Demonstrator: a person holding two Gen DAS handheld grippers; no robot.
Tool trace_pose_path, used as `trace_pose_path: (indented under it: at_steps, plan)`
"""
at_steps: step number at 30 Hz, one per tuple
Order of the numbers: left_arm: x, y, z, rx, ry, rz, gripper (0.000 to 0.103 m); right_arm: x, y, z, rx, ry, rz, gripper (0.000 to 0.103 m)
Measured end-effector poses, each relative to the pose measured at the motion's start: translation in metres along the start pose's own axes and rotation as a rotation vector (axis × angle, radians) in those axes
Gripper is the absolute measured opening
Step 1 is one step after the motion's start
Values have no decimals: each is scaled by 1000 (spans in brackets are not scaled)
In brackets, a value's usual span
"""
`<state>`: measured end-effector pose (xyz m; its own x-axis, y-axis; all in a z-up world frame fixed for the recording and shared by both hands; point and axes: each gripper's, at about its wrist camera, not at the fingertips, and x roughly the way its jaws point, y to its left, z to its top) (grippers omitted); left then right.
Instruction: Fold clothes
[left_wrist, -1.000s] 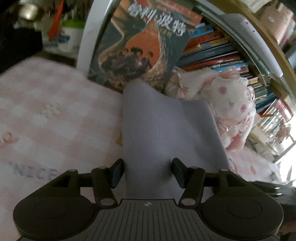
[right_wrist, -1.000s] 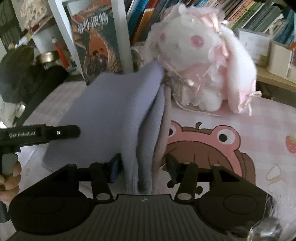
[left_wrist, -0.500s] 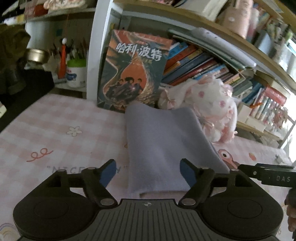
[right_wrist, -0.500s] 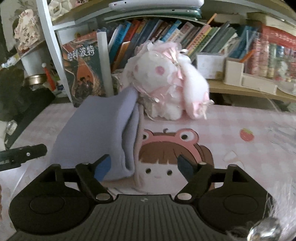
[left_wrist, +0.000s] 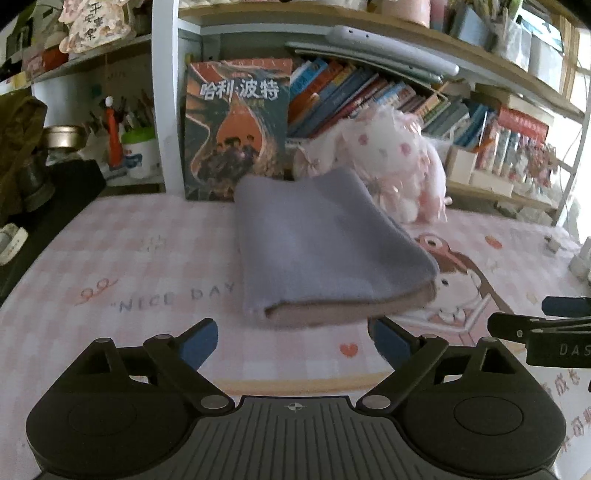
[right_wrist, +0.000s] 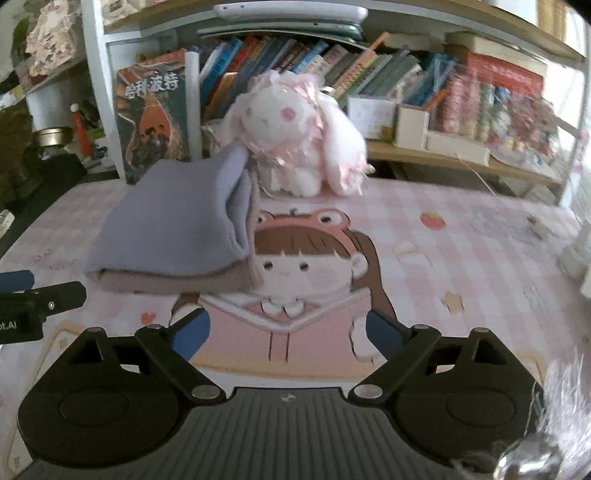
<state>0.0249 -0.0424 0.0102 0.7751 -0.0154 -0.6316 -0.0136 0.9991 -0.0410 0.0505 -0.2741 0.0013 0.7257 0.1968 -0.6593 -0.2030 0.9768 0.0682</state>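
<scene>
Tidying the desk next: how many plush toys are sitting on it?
1: a white-and-pink plush bunny at the back by the bookshelf, right behind the folded grey garment. Others may be hidden out of view.

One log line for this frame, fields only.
left gripper: open, just opening, empty | right gripper: open, just opening, empty | purple garment: folded, on mat

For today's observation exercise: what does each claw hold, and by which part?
Nothing. Both the left claw and right claw are open and empty; the folded garment lies free on the mat.
</scene>
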Motion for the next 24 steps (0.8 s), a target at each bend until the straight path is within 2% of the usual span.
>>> trace_pose_path:
  at_steps: [8, 24]
  plan:
    - [-13, -17, -26, 11, 8, 5, 94, -26, 6, -33, -1, -22, -54, 95]
    - [-17, -25, -32, 49, 23, -1, 98, -29, 3, -42, 41, 3, -88, 97]
